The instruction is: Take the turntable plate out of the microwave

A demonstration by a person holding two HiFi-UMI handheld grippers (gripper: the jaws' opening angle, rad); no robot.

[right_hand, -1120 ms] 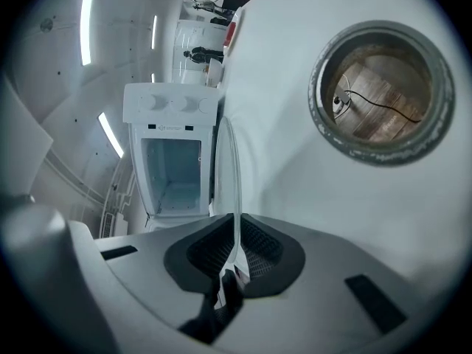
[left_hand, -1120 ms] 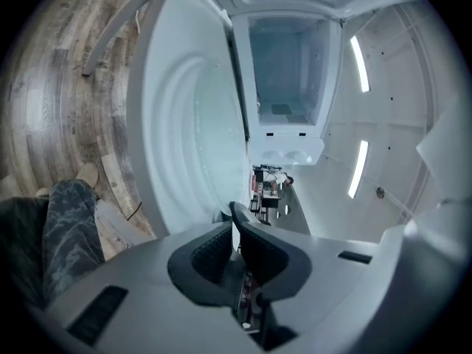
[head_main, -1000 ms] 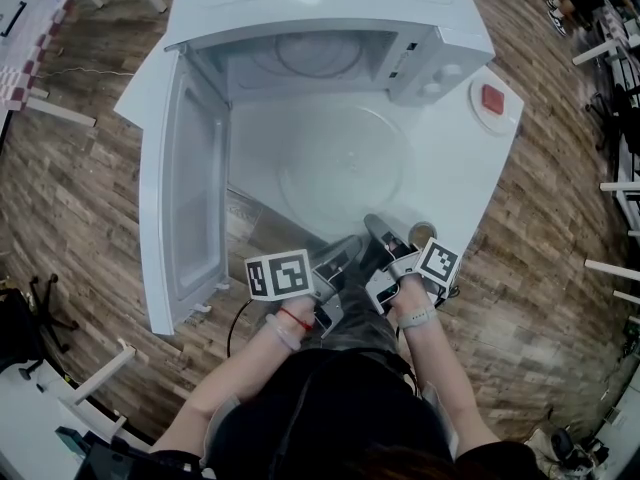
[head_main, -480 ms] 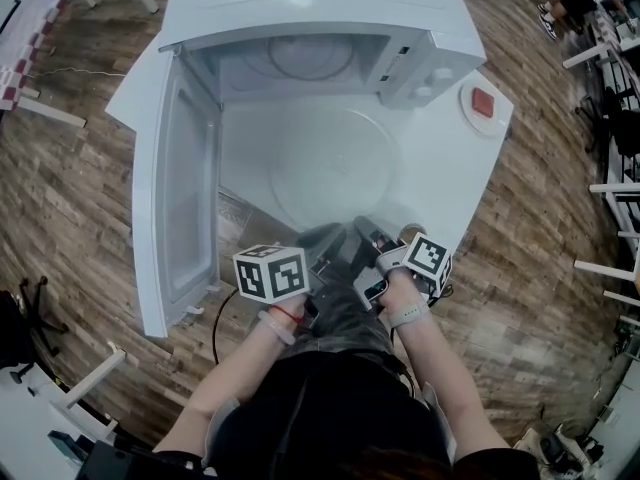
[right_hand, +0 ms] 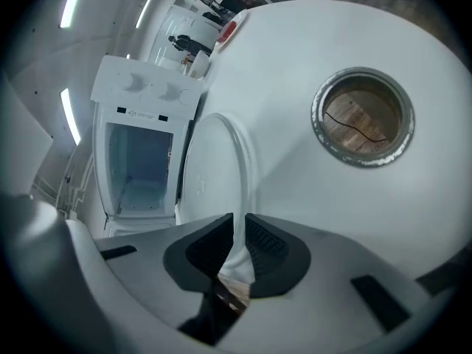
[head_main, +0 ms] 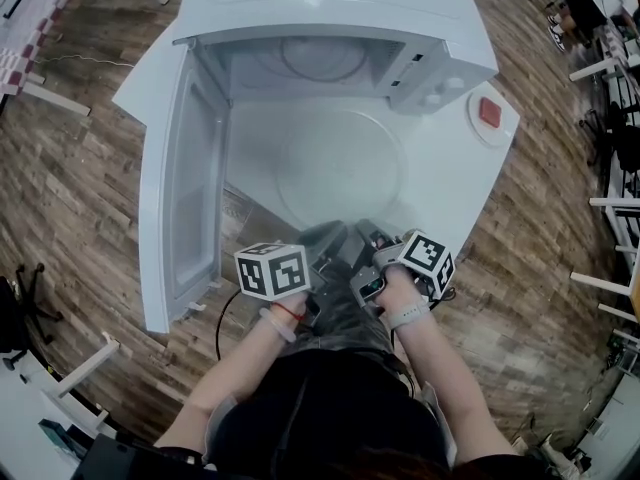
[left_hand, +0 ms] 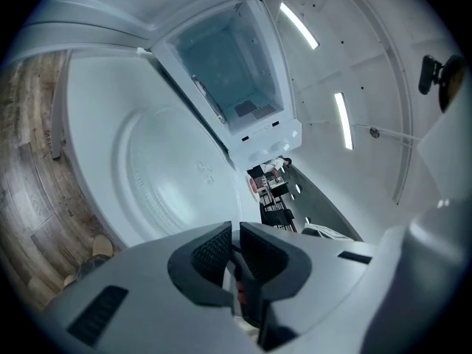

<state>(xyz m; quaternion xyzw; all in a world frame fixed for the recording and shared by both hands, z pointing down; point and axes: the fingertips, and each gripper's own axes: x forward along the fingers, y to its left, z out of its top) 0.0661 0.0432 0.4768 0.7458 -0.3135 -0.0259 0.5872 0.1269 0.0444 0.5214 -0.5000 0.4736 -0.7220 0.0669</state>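
The clear glass turntable plate (head_main: pixel 340 168) lies flat on the white round table (head_main: pixel 460 178), in front of the open microwave (head_main: pixel 440 38). My right gripper (head_main: pixel 368 236) is at the plate's near rim, and in the right gripper view the plate (right_hand: pixel 214 168) runs edge-on into the right gripper (right_hand: pixel 240 245), whose pads are shut on the rim. My left gripper (head_main: pixel 325 236) sits beside it at the near edge. In the left gripper view the left gripper (left_hand: pixel 236 245) is shut with nothing visible between its pads, and the plate (left_hand: pixel 169 175) lies ahead to the left.
The microwave door (head_main: pixel 180 198) hangs open to the left, past the table's edge. A cable hole (right_hand: pixel 361 116) pierces the table right of the plate. A white disc with a red button (head_main: pixel 490 113) rests at the table's right side. Wooden floor surrounds the table.
The left gripper has rolled, so its marker cube faces up more, and it has shifted slightly. The right gripper has tipped at the rim. The plate lies where it was.
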